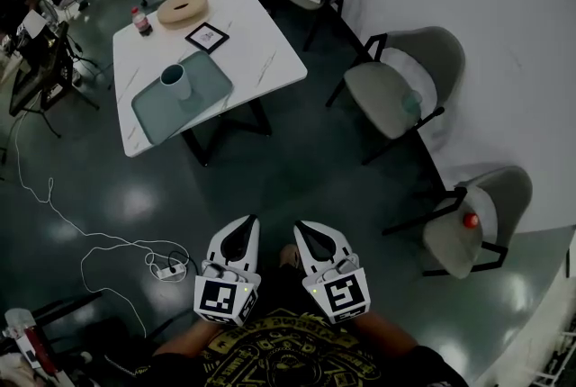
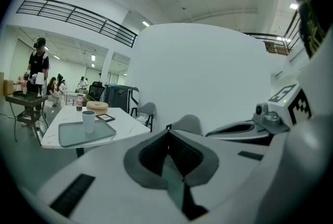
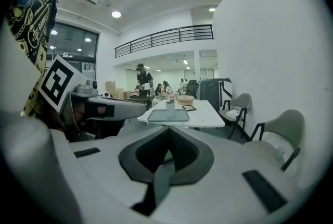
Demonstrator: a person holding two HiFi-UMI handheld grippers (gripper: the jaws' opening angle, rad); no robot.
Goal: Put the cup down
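Note:
A white cup [image 1: 177, 82] with a dark inside stands upright on a grey-green tray [image 1: 153, 115] on the white table [image 1: 252, 43], far ahead of me. Both grippers are held low, close to my body and well away from the table. My left gripper [image 1: 245, 225] and right gripper [image 1: 304, 230] sit side by side, each shut with nothing in it. In the left gripper view its closed tips [image 2: 167, 132] point past the cup [image 2: 88, 121] and tray [image 2: 78, 134]. The right gripper [image 3: 169, 129] points straight toward the cup [image 3: 170, 109] on the tray [image 3: 169, 116].
On the table also lie a round wooden ring [image 1: 183, 9], a framed picture [image 1: 207, 37] and a bottle [image 1: 140, 21]. Grey chairs [image 1: 387, 88] line the right wall, one bearing a red object [image 1: 471, 220]. A cable and power strip [image 1: 171, 268] lie on the floor at left.

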